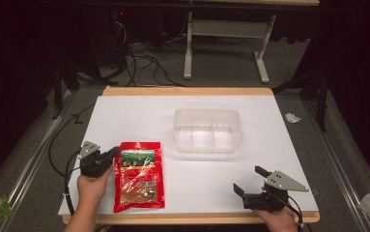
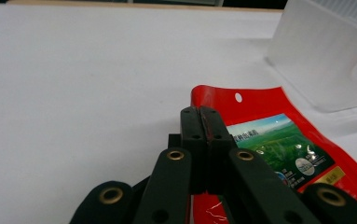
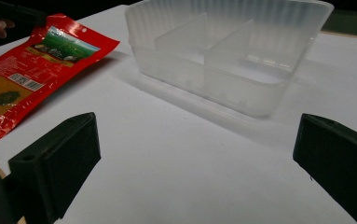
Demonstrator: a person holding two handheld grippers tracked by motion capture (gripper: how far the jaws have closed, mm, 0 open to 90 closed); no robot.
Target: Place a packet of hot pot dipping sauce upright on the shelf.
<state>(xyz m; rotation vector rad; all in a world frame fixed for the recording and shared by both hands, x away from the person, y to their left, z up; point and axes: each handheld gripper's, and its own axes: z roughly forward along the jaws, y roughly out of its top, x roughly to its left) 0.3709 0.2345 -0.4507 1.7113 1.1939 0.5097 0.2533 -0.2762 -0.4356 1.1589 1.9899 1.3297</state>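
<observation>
Pinching pouch point(image 2: 278, 149) edge: left gripper point(image 2: 199, 122) is clamping it at table point(image 1: 139, 121) front-left for lifting | right gripper point(image 3: 195, 158) is waiting, jaws apart | tub point(image 1: 207, 130) is sitting behind

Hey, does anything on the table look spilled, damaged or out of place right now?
Nothing looks spilled or broken. The red pouch lies flat and sealed, with the left tool shut on its edge. The clear bin sits upright and empty. The right tool hangs open over bare table.
</observation>
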